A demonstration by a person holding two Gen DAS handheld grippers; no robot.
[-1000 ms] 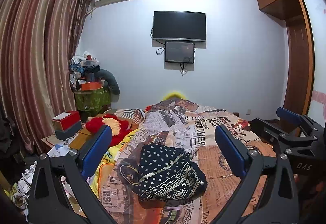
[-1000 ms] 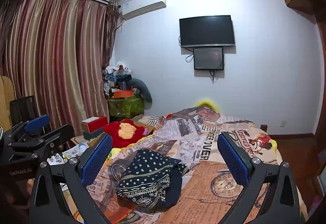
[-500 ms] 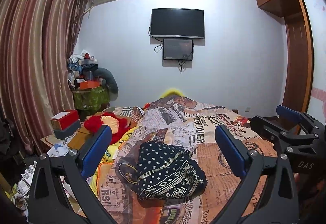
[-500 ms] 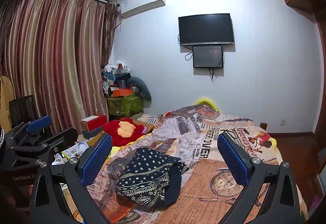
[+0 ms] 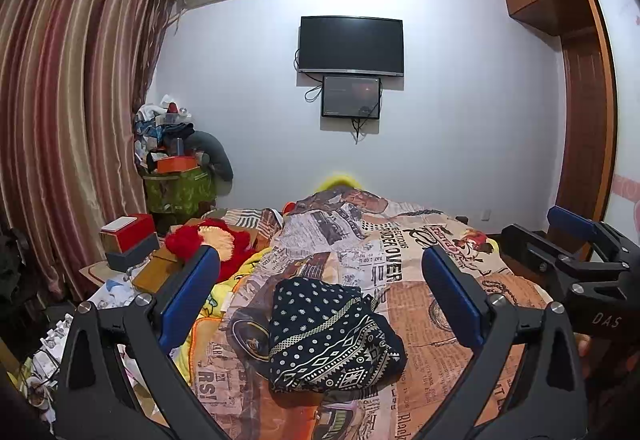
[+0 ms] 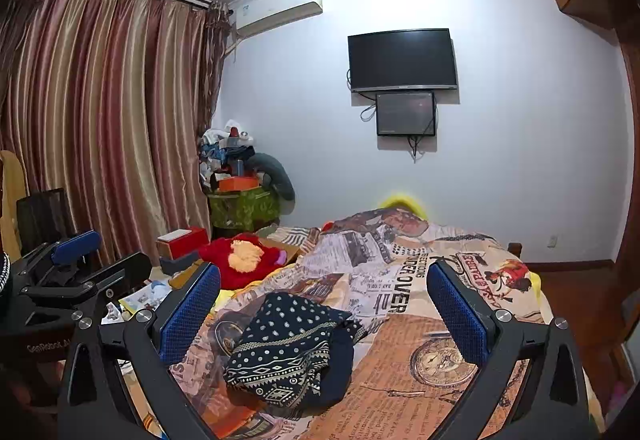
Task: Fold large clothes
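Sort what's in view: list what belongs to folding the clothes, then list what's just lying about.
For the job:
dark patterned garment, crumpled on the bed
newspaper-print bedspread, the folding surface
left claw, open
right claw, open

Lying about:
red plush toy
red and grey boxes
green bin piled with clutter
wall TV

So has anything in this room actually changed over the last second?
Hardly anything. Both views drift slightly, so the held tools shifted a little; nothing was taken hold of or let go. The left gripper and right gripper remain wide open above the bed. The dark navy garment with white dots and patterned bands lies crumpled in the same spot on the newspaper-print bedspread.
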